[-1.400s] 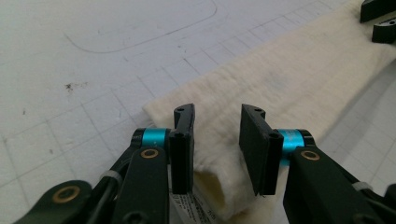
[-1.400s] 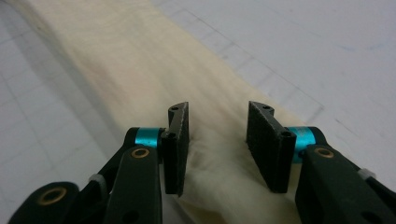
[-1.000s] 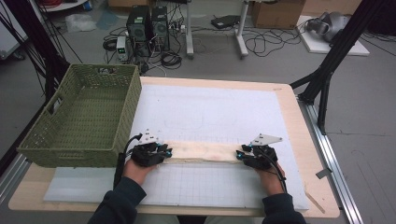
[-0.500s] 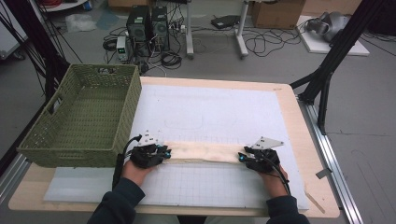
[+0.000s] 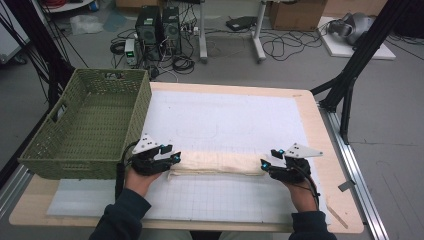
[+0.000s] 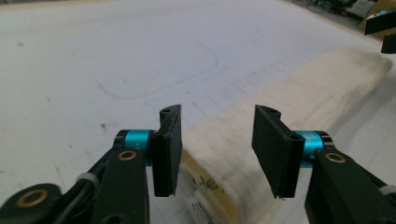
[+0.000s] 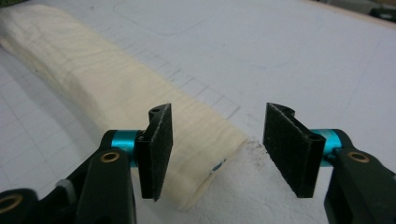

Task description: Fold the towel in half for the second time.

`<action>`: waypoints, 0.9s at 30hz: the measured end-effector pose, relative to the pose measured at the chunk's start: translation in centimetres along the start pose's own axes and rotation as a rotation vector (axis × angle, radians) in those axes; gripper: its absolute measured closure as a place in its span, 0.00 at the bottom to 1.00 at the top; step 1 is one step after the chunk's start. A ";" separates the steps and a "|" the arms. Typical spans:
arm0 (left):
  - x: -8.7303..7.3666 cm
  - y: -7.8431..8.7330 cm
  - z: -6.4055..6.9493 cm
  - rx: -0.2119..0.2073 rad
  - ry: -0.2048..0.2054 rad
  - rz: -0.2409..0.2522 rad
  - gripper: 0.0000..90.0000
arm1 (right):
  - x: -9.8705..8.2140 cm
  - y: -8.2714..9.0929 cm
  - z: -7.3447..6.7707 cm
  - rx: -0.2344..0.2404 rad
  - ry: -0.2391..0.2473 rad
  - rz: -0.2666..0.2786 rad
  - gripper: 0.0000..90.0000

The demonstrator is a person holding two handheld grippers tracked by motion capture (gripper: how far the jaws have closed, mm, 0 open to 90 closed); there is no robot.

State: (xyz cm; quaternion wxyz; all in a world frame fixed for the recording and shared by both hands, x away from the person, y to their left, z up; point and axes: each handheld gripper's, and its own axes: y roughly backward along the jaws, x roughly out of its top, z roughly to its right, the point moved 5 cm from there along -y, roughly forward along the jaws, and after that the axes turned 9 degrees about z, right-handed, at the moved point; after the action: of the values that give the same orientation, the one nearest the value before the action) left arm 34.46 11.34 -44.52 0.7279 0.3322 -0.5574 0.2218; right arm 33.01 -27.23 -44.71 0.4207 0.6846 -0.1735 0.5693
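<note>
Folded cream cloth (image 5: pixel 218 164): a long, narrow roll lying flat on the white gridded mat (image 5: pixel 235 125), near the front edge of the wooden table (image 5: pixel 320 130), running left to right between the two grippers.

Left gripper (image 5: pixel 172 159): at the cloth's left end, held in the person's left hand (image 5: pixel 141 175). Its jaws have just been opening and now stand apart, the end of the cloth between them but not pressed. The left gripper view gives what the high view cannot: both black pads (image 6: pixel 167 149) stand clear of the fabric, and a small printed label (image 6: pixel 205 205) shows at the cloth's near end. In the same view the cloth (image 6: pixel 280 107) stretches away to its far end, where the other gripper's dark tips (image 6: pixel 380 32) appear at the upper right.

Right gripper (image 5: pixel 266 166): at the cloth's right end, held in the right hand (image 5: pixel 299 192). Its jaws have likewise just been opening and stand apart. The right gripper view shows the cloth's end (image 7: pixel 187 149) beside the left-hand pad (image 7: pixel 156 149), with bare mat before the other pad; whether that pad touches the fabric cannot be told.

Green wicker basket (image 5: pixel 50 150): seen from the high view, standing at the table's left side, just beside the left gripper. The floor beyond holds computer towers (image 5: pixel 157 25) and loose cables (image 5: pixel 285 47).
</note>
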 end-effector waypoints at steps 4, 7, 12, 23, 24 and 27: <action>0.8 0.4 -0.1 0.012 0.014 0.049 0.49 | 0.6 0.8 0.1 -0.027 0.027 0.021 0.44; 0.9 0.5 -0.2 0.024 0.025 0.070 0.40 | 0.7 1.2 0.3 -0.048 0.019 0.020 0.40; 1.1 0.8 -0.2 0.042 0.039 0.077 0.22 | 1.0 2.6 1.2 -0.101 -0.002 0.053 0.31; 1.5 1.3 -0.1 0.031 0.025 0.108 0.22 | 0.9 4.4 2.9 -0.163 -0.024 0.083 0.13; 1.5 1.3 -0.1 0.026 0.021 0.107 0.22 | 0.8 4.4 2.9 -0.163 -0.027 0.084 0.12; 1.5 1.2 -0.1 0.023 0.021 0.109 0.22 | 0.6 4.1 3.0 -0.146 -0.029 0.068 0.12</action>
State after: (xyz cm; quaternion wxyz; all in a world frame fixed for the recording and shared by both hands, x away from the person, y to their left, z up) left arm 34.13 12.12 -42.83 0.7167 0.3075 -0.5642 0.2709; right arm 32.08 -31.81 -42.63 0.4474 0.6541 -0.2438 0.5591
